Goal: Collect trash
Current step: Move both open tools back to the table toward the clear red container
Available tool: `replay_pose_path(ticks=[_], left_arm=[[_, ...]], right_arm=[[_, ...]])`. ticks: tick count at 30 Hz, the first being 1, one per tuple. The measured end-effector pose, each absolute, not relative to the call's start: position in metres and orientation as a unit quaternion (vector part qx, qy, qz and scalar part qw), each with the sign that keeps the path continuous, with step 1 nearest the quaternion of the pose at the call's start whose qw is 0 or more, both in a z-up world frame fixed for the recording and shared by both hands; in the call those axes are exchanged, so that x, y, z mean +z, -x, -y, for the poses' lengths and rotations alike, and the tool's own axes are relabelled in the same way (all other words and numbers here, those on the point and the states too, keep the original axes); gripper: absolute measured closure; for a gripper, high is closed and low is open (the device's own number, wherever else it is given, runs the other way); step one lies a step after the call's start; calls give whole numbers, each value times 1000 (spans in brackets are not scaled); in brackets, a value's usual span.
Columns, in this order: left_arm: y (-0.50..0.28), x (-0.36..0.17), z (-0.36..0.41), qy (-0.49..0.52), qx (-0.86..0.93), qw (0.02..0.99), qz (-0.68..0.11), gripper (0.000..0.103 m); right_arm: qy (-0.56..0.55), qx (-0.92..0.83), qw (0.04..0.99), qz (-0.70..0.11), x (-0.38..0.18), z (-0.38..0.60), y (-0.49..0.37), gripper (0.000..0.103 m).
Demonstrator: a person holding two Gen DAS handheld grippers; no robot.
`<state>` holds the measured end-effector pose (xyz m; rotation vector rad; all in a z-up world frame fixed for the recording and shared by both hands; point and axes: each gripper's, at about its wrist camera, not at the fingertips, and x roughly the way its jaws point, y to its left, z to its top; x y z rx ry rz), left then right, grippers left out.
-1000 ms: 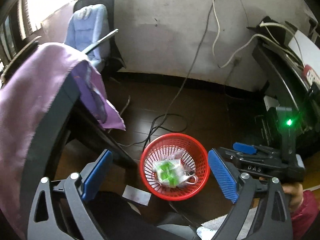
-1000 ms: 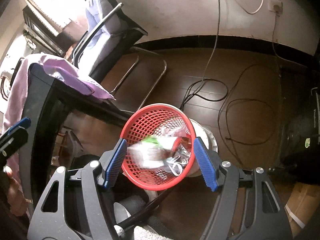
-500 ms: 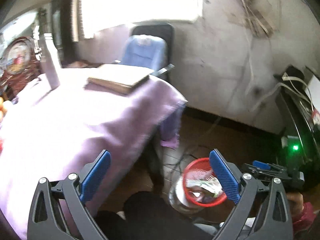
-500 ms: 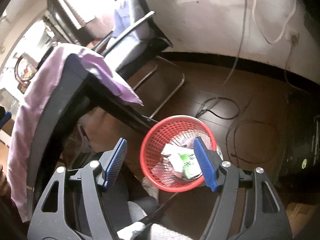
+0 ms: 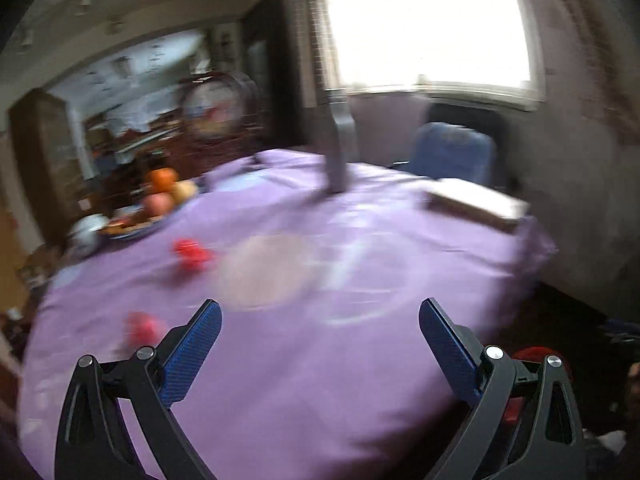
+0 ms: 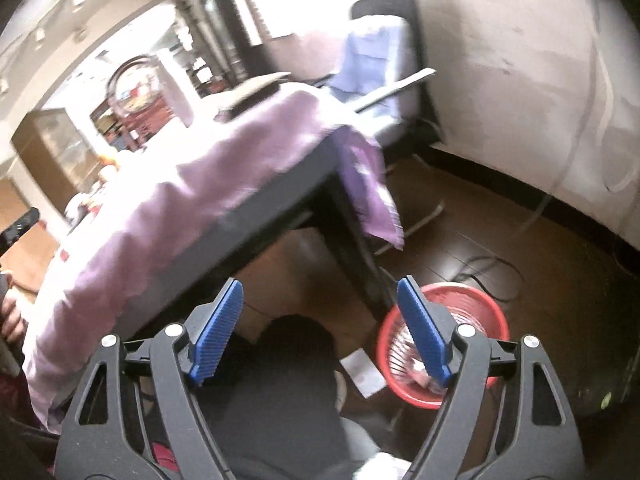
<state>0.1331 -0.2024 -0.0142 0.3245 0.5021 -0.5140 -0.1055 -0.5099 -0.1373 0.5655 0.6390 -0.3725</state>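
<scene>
A bright window (image 5: 430, 20) glares above a blue padded chair (image 5: 454, 152) behind the purple-clothed table (image 5: 320, 360); dark wooden floor (image 6: 500, 240), stained plaster wall (image 6: 520, 80).

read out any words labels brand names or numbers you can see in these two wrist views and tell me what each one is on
None can be read in either view.
The round clock-like face behind the table: blurred, no numerals legible.
The book on the table: no title shows.
The flat card on the floor beside the red basket: blurred, nothing legible.
The left gripper and right gripper: no markings visible.
</scene>
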Motion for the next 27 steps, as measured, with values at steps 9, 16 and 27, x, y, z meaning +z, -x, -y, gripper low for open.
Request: replay_pose_path(ticks=[9, 16, 27], left_arm=[[-244, -7, 92, -105, -144, 935, -306, 6], [-298, -31, 77, -79, -143, 922, -351, 6], [-332, -70, 65, -30, -166, 890, -425, 6]], right_arm=[[-213, -115, 923, -298, -90, 444, 33, 22], [-168, -77, 937, -297, -63, 401, -9, 20], [-147, -57, 938, -309, -57, 370, -49, 17]])
